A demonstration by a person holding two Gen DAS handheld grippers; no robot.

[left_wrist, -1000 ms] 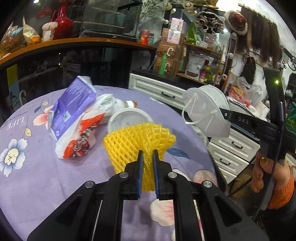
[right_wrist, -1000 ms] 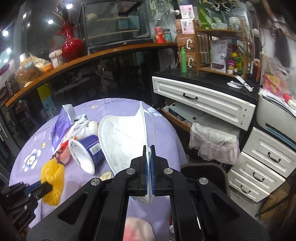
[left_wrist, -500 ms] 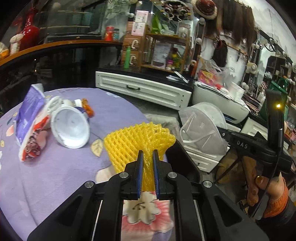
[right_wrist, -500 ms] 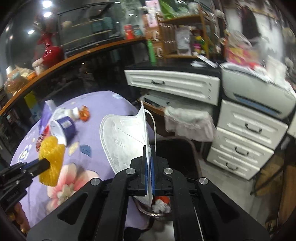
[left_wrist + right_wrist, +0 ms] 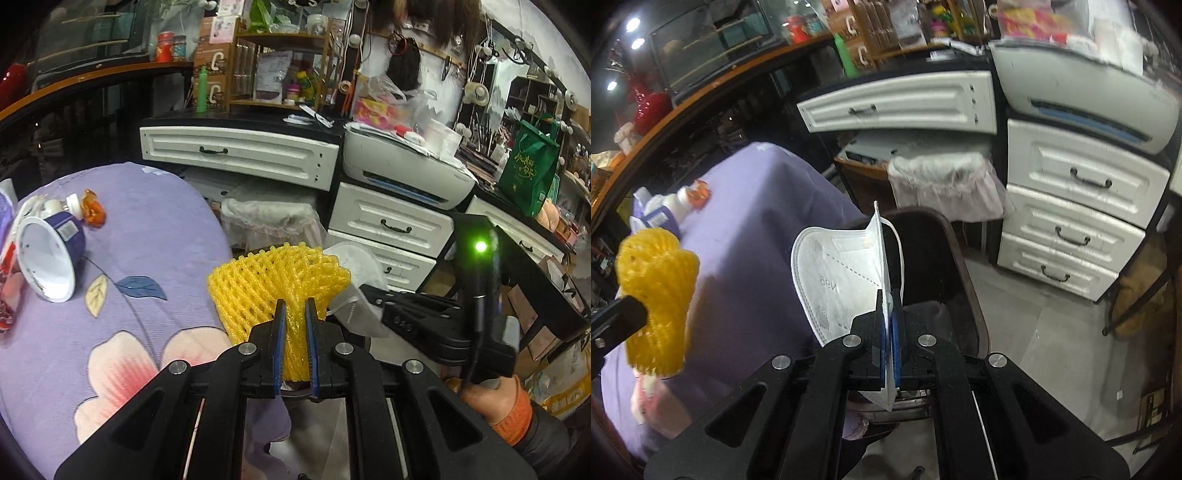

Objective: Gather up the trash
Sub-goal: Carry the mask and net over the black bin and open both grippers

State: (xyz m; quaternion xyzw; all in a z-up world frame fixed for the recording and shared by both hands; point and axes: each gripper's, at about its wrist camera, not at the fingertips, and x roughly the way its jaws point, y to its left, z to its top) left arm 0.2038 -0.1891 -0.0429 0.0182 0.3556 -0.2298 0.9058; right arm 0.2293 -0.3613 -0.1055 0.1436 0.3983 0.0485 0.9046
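My left gripper (image 5: 294, 308) is shut on a yellow foam fruit net (image 5: 275, 280), held past the right edge of the purple flowered tablecloth (image 5: 155, 229). My right gripper (image 5: 886, 299) is shut on a folded white face mask (image 5: 838, 277), above a dark bin (image 5: 945, 266) beside the table. The mask (image 5: 354, 269) and the right gripper's body show behind the net in the left wrist view. The net (image 5: 657, 299) appears at the left of the right wrist view. On the table lie a tipped blue-and-white cup (image 5: 48, 258), an orange wrapper (image 5: 93, 212) and other wrappers at the far left.
White drawer units (image 5: 1071, 206) and a printer (image 5: 402, 170) stand beyond the bin. A lace-covered item (image 5: 942, 181) sits behind it. A person's hand in an orange cuff (image 5: 498, 406) holds the right gripper. Shelves of clutter fill the back wall.
Both grippers have swung from over the table to its right edge and lower, carrying the net and the mask. The dark bin has come into view under the mask.
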